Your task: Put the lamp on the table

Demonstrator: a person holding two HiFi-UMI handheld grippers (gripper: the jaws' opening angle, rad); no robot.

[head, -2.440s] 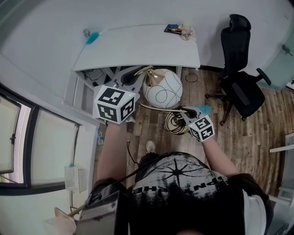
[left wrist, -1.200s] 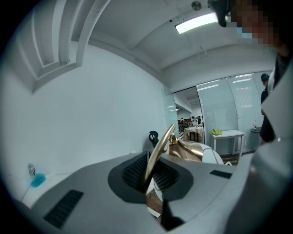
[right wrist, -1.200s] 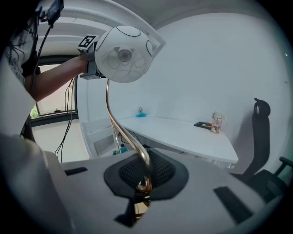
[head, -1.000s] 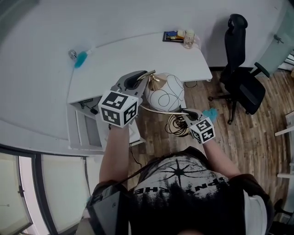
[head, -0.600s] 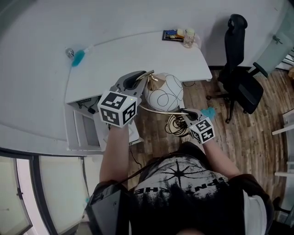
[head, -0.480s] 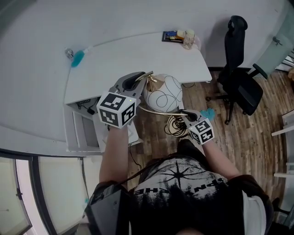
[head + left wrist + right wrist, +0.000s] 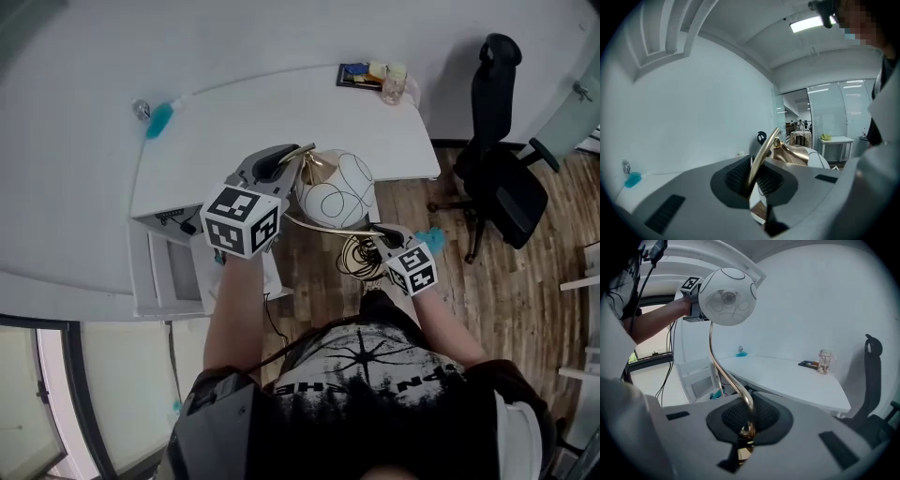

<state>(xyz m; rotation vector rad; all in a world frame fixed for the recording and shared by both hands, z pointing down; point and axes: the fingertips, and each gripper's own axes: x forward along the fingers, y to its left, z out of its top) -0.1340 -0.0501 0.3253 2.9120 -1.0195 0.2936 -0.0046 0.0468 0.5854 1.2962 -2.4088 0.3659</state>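
The lamp has a white globe shade (image 7: 336,187) with thin black line drawings and a curved brass stem (image 7: 323,228). I carry it in the air at the near edge of the white table (image 7: 281,112). My left gripper (image 7: 278,169) is shut on the brass arm (image 7: 761,157) beside the shade's brass fitting. Lower down, my right gripper (image 7: 379,234) is shut on the brass stem (image 7: 743,399). In the right gripper view the globe shade (image 7: 726,296) hangs above the jaws, with the white table (image 7: 787,376) beyond. A coil of cable (image 7: 354,253) dangles under the stem.
A black office chair (image 7: 502,178) stands right of the table on the wood floor. On the table lie a glass jar and a dark tray (image 7: 380,80) at the far right corner and a teal brush (image 7: 159,117) at the left. A white drawer unit (image 7: 178,272) sits under the table's left side.
Both grips on the lamp are unchanged. The lamp has come slightly nearer the table's edge, and the view has shifted a little so the chair sits further right.
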